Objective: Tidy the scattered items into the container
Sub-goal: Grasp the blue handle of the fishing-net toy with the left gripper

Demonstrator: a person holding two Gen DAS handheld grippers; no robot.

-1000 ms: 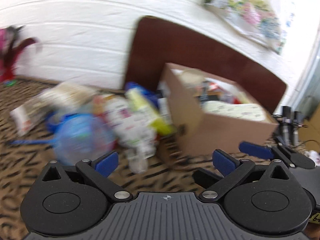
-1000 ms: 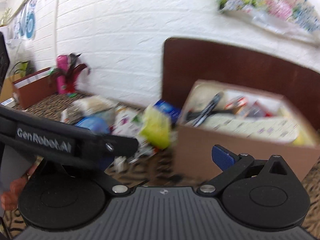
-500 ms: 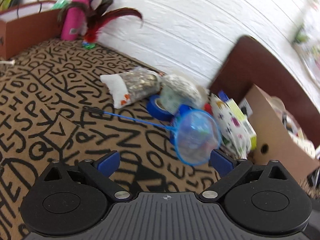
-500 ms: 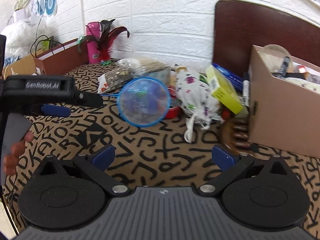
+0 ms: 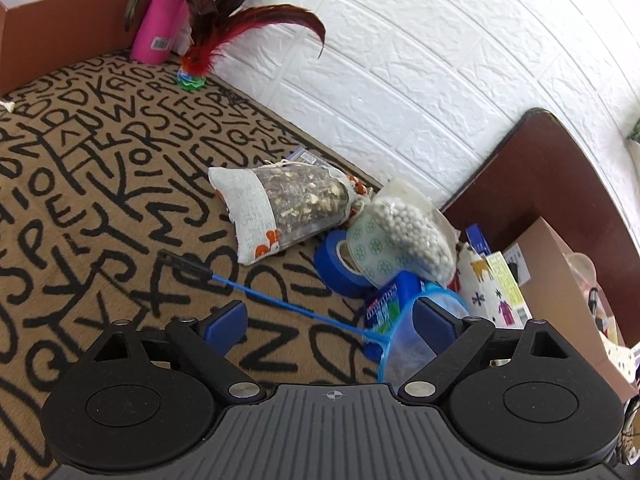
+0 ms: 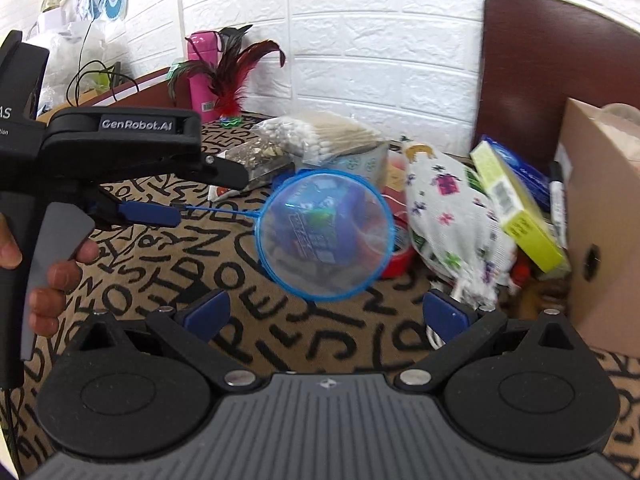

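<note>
A small blue hand net (image 6: 324,234) lies propped on the pile of scattered items, its thin handle (image 5: 276,302) running left over the lettered rug. My left gripper (image 5: 330,318) is open, its fingers straddling the handle just above it; it also shows in the right wrist view (image 6: 148,212). My right gripper (image 6: 326,314) is open and empty, a little in front of the net. The cardboard box (image 6: 600,216) stands at the right, with items inside (image 5: 560,276). The pile holds a mesh sachet (image 5: 288,208), a cotton-swab bag (image 5: 408,236), blue tape (image 5: 340,264), a printed pouch (image 6: 452,216) and a yellow-green box (image 6: 516,208).
A white brick wall (image 5: 400,60) runs behind. A dark brown board (image 6: 540,72) leans behind the box. A pink bottle (image 5: 160,28), a feather shuttlecock (image 5: 200,60) and a brown tray (image 5: 60,16) sit at the far left.
Both grippers have swung left from the box toward the pile. The left gripper has dropped closer over the net's handle. The right view has steadied in front of the net.
</note>
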